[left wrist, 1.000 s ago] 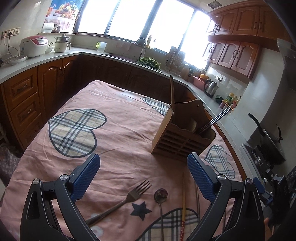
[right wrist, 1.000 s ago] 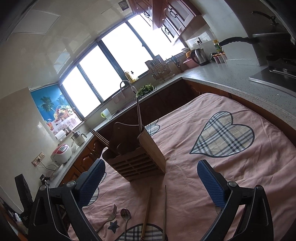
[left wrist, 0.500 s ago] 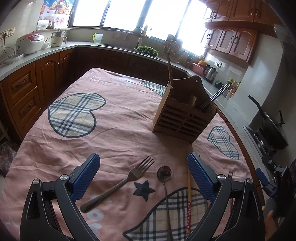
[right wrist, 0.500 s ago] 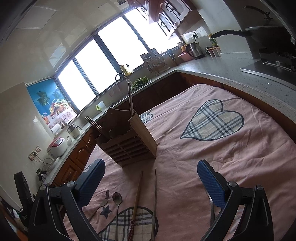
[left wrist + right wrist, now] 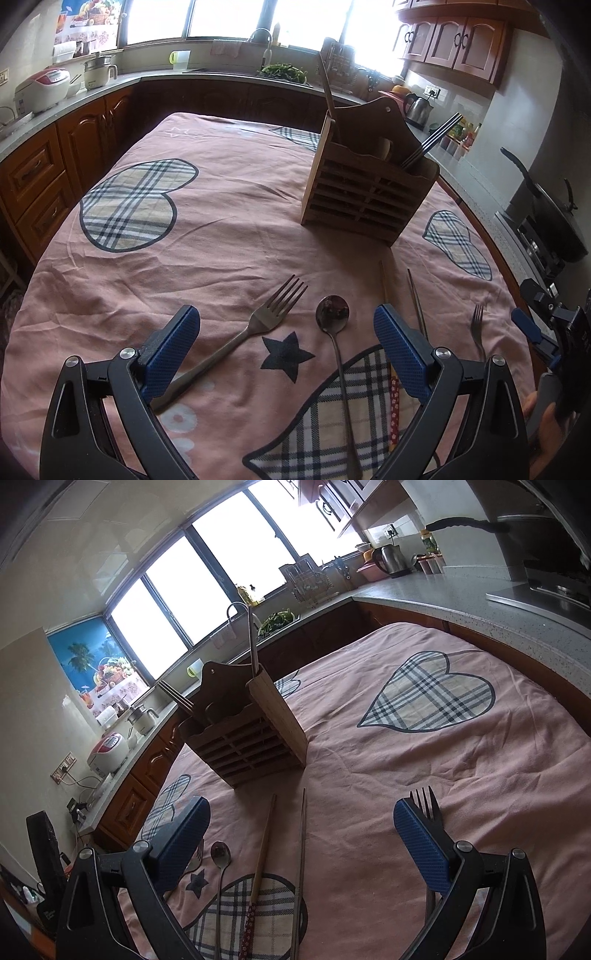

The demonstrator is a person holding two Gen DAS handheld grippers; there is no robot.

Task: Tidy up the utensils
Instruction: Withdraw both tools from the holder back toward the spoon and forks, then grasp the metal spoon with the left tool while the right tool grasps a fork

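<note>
Lower spoon (image 5: 343,387) handle past the frame edge; second fork (image 5: 424,805) mostly behind right tongs (image 5: 299,845).

A pink heart-print cloth (image 5: 229,229) covers the table. Resting on it: wooden caddy (image 5: 365,199), two forks (image 5: 258,325) (image 5: 477,328), spoon (image 5: 334,325), wooden chopstick (image 5: 264,845), metal chopstick (image 5: 301,849).

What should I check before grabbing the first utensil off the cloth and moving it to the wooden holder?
1. Left claw open: ok.
2. Right claw open: ok.
3. Both claws hold nothing: ok.
4. Loose pieces lie apart: large fork, spoon, wooden chopstick, metal chopstick, second fork: ok.
5. Holder upright on the cloth: ok.
6. Free slot in the holder: cannot tell; chopsticks already stand in it.
</note>
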